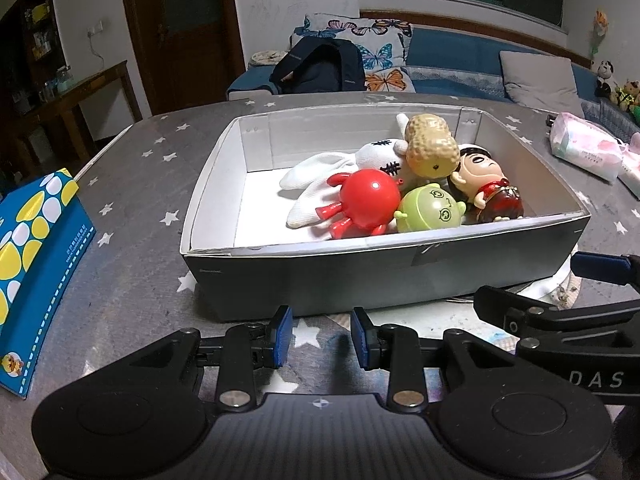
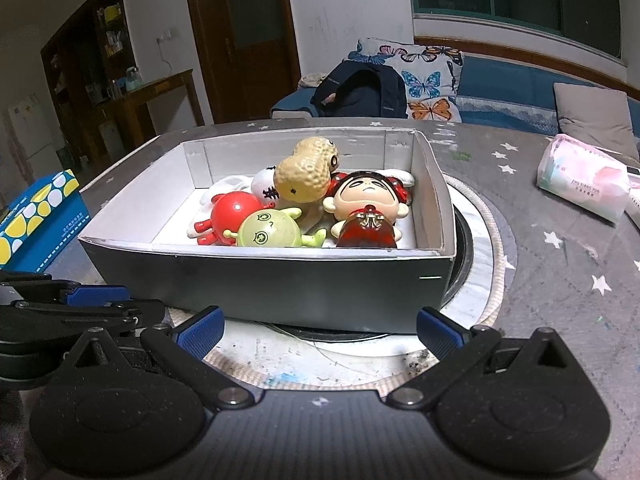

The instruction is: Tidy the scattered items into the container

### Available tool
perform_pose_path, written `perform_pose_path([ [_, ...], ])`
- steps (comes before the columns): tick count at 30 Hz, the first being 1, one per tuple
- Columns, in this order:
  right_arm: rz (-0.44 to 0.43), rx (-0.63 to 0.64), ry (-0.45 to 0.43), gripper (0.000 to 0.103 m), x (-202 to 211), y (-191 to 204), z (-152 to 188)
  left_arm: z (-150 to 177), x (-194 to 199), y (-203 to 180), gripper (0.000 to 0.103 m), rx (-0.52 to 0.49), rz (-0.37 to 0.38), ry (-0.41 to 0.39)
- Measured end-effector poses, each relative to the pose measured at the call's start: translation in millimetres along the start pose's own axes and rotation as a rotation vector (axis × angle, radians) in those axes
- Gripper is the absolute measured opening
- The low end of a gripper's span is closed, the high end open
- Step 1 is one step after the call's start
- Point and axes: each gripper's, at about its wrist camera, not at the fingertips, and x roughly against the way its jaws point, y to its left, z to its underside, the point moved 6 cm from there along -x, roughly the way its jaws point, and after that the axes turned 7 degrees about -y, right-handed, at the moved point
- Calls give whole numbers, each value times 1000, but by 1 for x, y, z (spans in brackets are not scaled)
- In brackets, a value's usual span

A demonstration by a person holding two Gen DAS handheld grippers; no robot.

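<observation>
A grey box (image 1: 320,280) with a white inside stands on the table; it also shows in the right wrist view (image 2: 260,284). In it lie a red round toy (image 1: 370,200), a green round toy (image 1: 430,210), a peanut figure (image 1: 432,148), a doll in red (image 1: 494,194) and a white plush (image 1: 320,184). My left gripper (image 1: 320,338) is empty, its pads a narrow gap apart, in front of the box. My right gripper (image 2: 320,330) is open and empty before the box's near wall.
A blue tissue box (image 1: 36,272) stands left of the box. A pink tissue pack (image 2: 584,182) lies at the right. The box sits partly over a round white-rimmed plate (image 2: 480,248) in the star-patterned tablecloth (image 1: 132,280). A sofa with cushions is behind.
</observation>
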Motion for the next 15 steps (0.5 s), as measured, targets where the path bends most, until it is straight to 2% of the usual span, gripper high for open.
perform_pose_path([
  [15,3,4,23,103,-10,-1,0,-3,-7,2,34,-3,-10,18],
])
